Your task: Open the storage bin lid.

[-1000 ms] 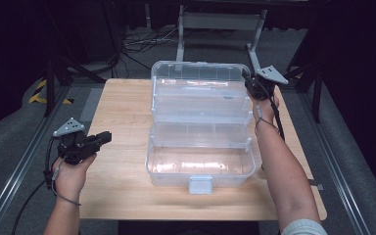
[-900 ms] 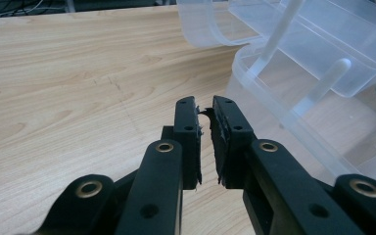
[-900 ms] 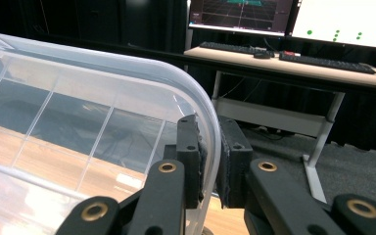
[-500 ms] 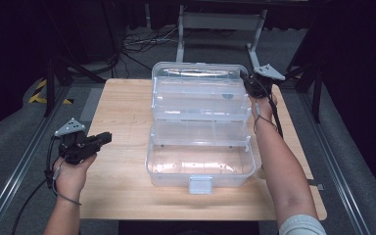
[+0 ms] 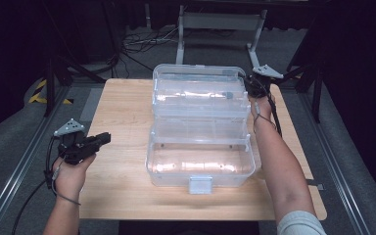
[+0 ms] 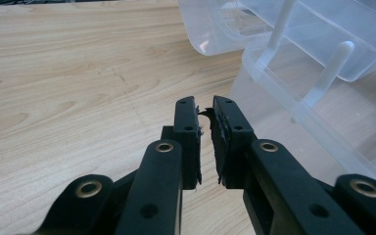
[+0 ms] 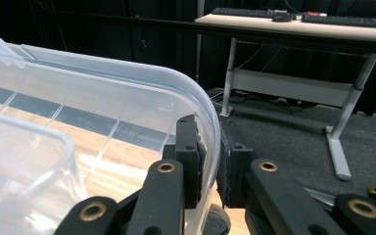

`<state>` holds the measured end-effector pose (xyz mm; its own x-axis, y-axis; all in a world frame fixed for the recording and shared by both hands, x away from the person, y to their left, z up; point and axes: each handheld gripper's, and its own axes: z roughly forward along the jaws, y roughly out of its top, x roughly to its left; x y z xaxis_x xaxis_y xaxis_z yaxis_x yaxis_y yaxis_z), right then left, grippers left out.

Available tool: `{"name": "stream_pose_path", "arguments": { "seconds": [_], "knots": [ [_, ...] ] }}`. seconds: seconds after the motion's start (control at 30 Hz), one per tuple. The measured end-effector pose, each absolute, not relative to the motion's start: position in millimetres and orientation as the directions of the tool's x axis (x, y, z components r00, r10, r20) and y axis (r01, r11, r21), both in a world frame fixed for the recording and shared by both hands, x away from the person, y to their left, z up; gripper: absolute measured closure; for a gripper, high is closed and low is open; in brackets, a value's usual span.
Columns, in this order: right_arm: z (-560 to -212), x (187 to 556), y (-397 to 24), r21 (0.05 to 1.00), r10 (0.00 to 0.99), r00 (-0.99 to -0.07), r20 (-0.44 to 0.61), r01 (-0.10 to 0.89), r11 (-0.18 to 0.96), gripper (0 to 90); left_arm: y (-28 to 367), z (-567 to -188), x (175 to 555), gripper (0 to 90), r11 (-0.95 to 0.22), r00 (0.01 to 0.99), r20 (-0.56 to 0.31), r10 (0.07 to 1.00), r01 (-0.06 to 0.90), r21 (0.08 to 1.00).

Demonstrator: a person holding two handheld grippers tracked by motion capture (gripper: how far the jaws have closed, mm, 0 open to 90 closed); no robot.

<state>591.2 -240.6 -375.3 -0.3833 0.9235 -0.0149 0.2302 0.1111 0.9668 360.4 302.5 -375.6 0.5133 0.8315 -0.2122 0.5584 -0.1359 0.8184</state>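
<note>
Dark curtains and black frame legs close off the room behind a pale wooden counter, with grey carpet around it and a tangle of cables on the floor beyond the far edge. Further back stands a second desk with keyboards on it.

On the counter, nearer its right edge than its left, sits a clear plastic tiered box, opened up so its trays step back from the near edge towards the far one. Its latch faces the near edge, and the lid stands at the far side.

From where I stand, the person's right forearm stretches long and straight along the box's right side, wrist bent inward at the far right corner. The right gripper is there, clamped on the curved rim of the lid: in the right gripper view the clear plastic edge runs between the two black jaws and both pads press on it.

The left hand rests low near the counter's left edge, well apart from the box, elbow tucked back off the near edge. The left gripper points across the bare wood towards the box's lower trays, its jaws nearly together with only a thin slit between the worn pads and nothing in them.
</note>
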Motion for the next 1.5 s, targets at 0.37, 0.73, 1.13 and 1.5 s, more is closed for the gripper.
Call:
{"name": "stream_pose_path", "arguments": {
  "seconds": [0.37,0.73,1.13,1.5],
  "knots": [
    [-384,599,-245,0.963,0.911,-0.412,0.014,0.250,0.099,81.2,302,-378,362,81.1,-0.137,0.513,-0.217,0.831,0.566,0.813],
    [-395,606,-248,0.953,0.902,-0.428,0.056,0.293,0.080,81.1,303,-378,362,81.1,-0.137,0.511,-0.217,0.832,0.567,0.812],
    [-403,611,-249,0.940,0.900,-0.428,0.087,0.335,0.069,81.0,303,-378,362,81.1,-0.137,0.512,-0.219,0.831,0.569,0.811],
    [-408,619,-249,0.913,0.897,-0.426,0.120,0.403,0.069,81.0,305,-379,362,80.9,-0.127,0.507,-0.225,0.832,0.569,0.813]
  ]
}}
